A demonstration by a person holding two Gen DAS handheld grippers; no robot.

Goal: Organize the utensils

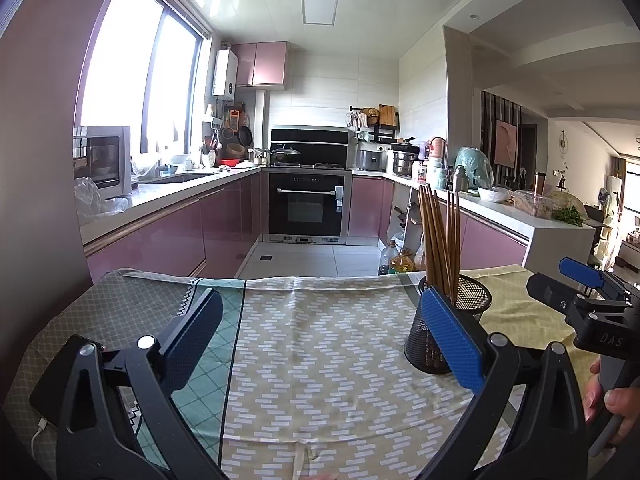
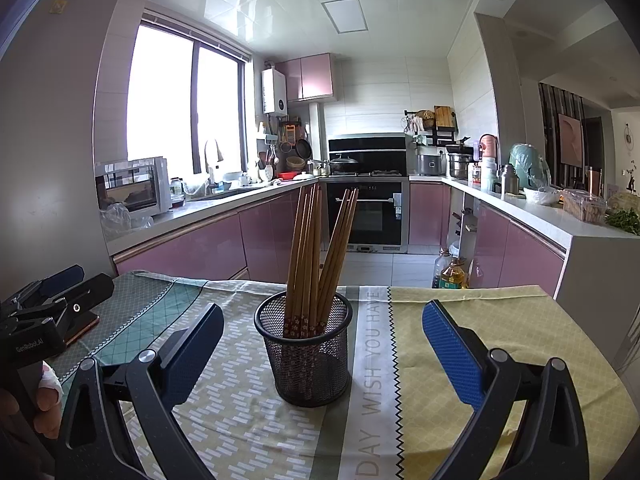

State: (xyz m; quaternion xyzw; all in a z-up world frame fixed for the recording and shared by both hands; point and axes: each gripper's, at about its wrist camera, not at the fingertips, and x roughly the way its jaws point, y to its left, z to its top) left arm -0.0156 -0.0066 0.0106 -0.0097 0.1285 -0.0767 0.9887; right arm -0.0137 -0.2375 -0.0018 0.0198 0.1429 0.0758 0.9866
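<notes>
1. Both grippers stand released and empty: the left gripper (image 1: 324, 336) over bare tablecloth (image 1: 320, 360), the right gripper (image 2: 324, 344) facing the holder.
2. Wooden chopsticks (image 2: 310, 256) stand upright in the black mesh holder (image 2: 308, 364), leaning in two bunches.
3. That holder sits on the tablecloth, just beyond the left gripper's right finger (image 1: 454, 340).

U-shaped kitchen with glossy pink cabinets (image 2: 192, 248), white counters (image 2: 532, 216) and pale floor tiles (image 2: 368, 268). Large window (image 2: 180, 100) at left (bright daylight), black built-in oven (image 2: 366, 216) at far wall, white tiled ceiling with a flat light panel (image 2: 345, 15).
</notes>
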